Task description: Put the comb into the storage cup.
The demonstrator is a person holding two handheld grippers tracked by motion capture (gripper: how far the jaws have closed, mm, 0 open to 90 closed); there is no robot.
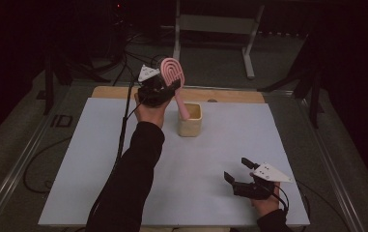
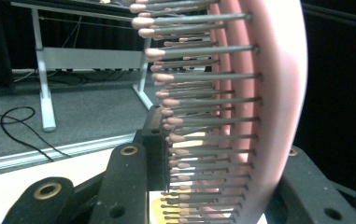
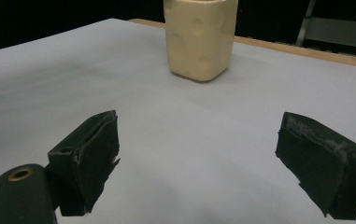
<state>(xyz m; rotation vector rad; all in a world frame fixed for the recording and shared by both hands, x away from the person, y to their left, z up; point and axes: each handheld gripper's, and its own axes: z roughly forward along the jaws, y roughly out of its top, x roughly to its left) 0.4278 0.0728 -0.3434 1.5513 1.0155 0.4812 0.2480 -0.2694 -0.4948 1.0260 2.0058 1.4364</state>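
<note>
Pink hairbrush [image 1: 173, 72]: clamped by its head in my left hand-held gripper [image 1: 164, 86], handle dipping into the cream cup [image 1: 190, 121] on the desk [image 1: 99, 159]; my right hand-held gripper [image 1: 239, 170] gapes wide, empty.

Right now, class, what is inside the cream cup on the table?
The pink hairbrush has its handle end down inside the cream cup, while the left gripper holds its head. The cup's walls hide its bottom and anything else inside.
</note>
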